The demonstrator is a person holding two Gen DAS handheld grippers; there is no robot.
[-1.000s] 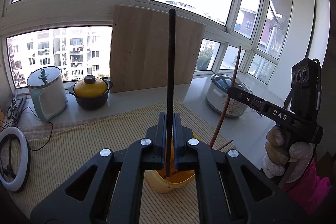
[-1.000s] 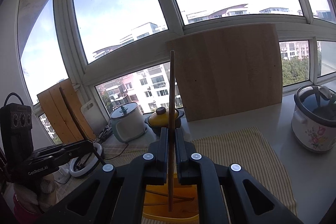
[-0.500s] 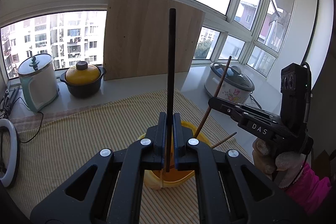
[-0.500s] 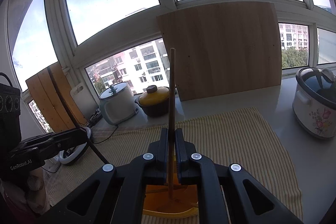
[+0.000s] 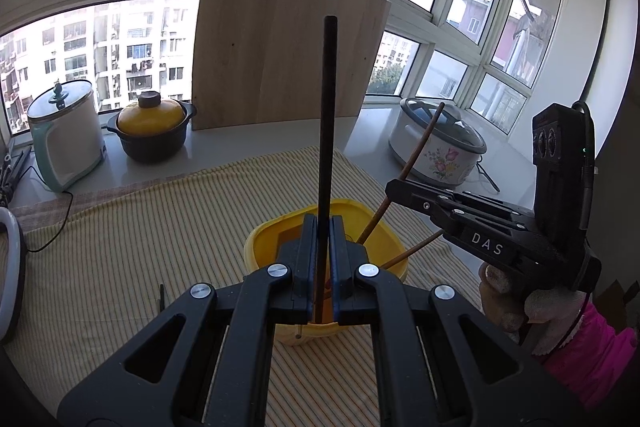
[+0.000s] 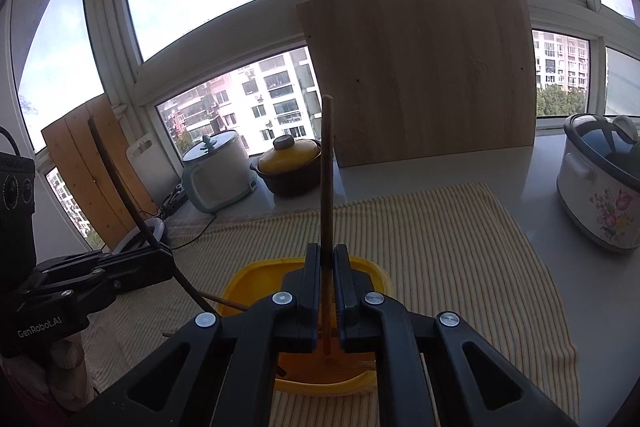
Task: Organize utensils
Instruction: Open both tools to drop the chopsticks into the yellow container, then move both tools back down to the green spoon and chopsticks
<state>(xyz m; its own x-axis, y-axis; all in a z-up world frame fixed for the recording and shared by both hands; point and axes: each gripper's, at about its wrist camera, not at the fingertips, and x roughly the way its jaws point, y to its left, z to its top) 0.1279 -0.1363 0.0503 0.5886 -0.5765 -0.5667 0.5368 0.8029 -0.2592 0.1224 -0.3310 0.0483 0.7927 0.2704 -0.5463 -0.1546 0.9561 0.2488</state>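
Note:
In the left wrist view my left gripper [image 5: 324,227] is shut on a black chopstick [image 5: 326,131] that stands upright, its lower tip inside a yellow container [image 5: 264,239]. To the right, my right gripper [image 5: 396,187] holds a brown chopstick [image 5: 420,147] slanting down into the same container. A second brown stick [image 5: 416,249] leans on the rim. In the right wrist view my right gripper [image 6: 327,255] is shut on the upright brown chopstick [image 6: 327,167] over the yellow container [image 6: 248,271]. The left gripper [image 6: 160,259] with the black chopstick [image 6: 120,187] is at the left.
The container sits on a yellow striped cloth [image 5: 140,227]. Behind it stand a wooden board [image 5: 280,47], a flowered rice cooker [image 5: 436,151], a yellow-lidded pot [image 5: 152,131] and a white-teal cooker [image 5: 66,135]. A ring light [image 5: 10,267] lies at the left edge.
Both grippers have sunk toward the yellow container, each with its chopstick still clamped. The container now shows fuller between the fingers in both views.

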